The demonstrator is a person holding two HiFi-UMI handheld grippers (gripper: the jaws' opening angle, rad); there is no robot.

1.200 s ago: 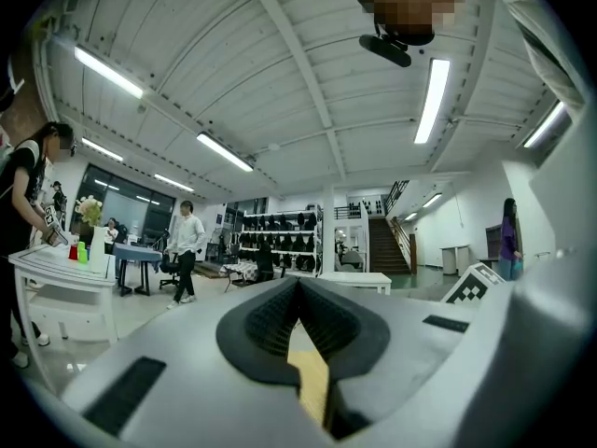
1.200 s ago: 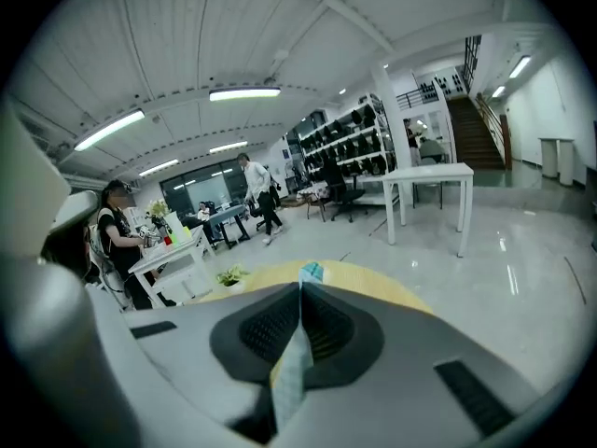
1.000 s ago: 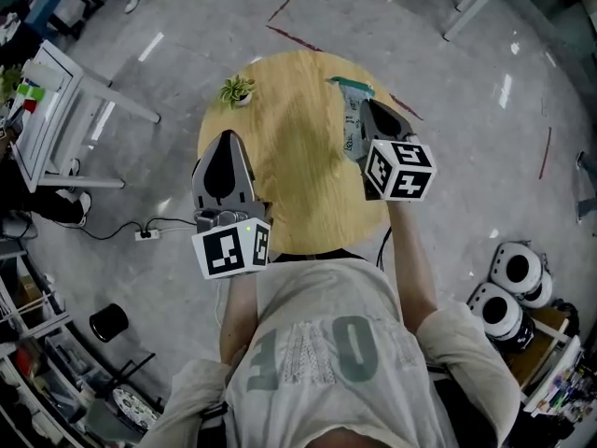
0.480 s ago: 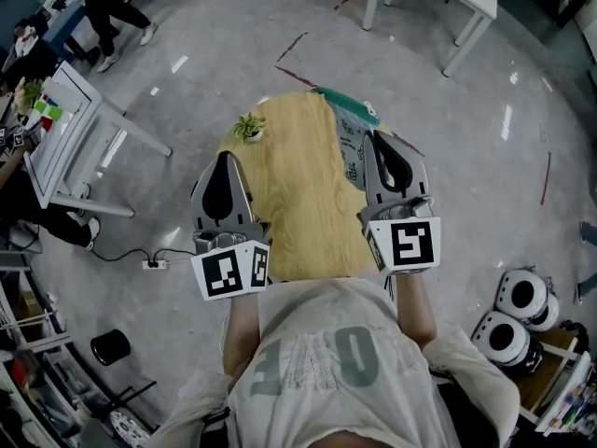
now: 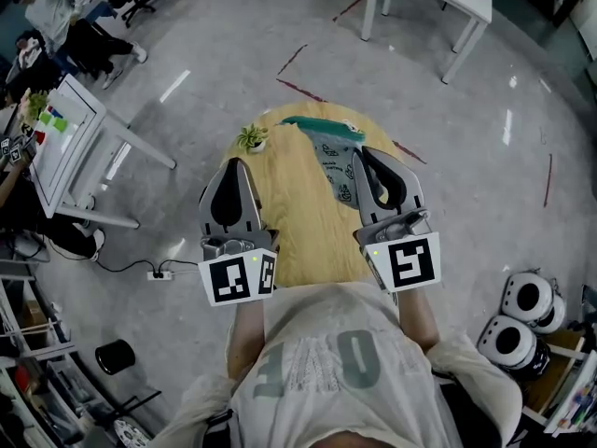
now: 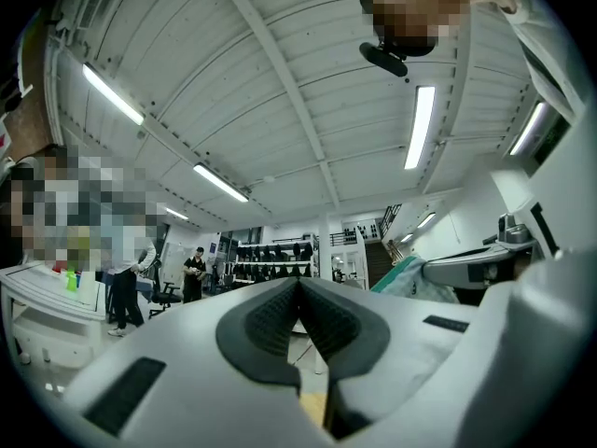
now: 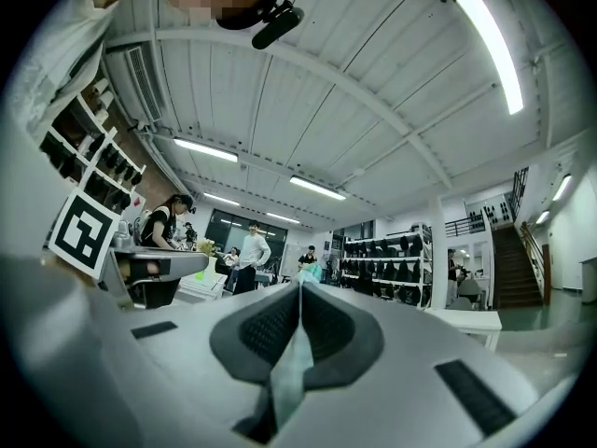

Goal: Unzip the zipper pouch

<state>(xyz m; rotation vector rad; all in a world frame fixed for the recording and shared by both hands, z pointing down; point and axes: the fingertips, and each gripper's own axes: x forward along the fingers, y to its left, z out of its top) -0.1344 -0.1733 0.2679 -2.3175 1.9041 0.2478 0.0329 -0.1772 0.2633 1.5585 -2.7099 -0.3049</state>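
Zipper pouch [image 5: 334, 157] is in the upper centre of the head view, held over the far right part of the round table [image 5: 298, 217], which has a pale wood-grain top. The pouch looks like soft, floppy stuff: a teal band [image 5: 322, 125] along one edge and a pale, see-through-ish body with dark doodle print on it. That teal edge runs roughly left to right across the frame, dipping a bit toward the right. The body stretches from it toward the bottom of the frame, so the long axis goes pretty much top to bottom, right alongside the right gripper [image 5: 366, 161].

That gripper is clamped on the pouch. In the right gripper view the ribbed black pads are pressed together with a thin strip of teal fabric pinched in the seam. I can't tell which exact part of the pouch it has.

The left gripper [image 5: 233, 171] is well apart from the pouch, at the left edge of the table. Its jaws are clenched tight on nothing, pads touching, with only a sliver of yellowish wood showing below them in its own view. Both are smooth grey shells with black inserts, each with a white cube of square markers at the back.

A little leafy potted plant [image 5: 251, 138] stands at the upper left rim of the table. The floor is glossy grey concrete.
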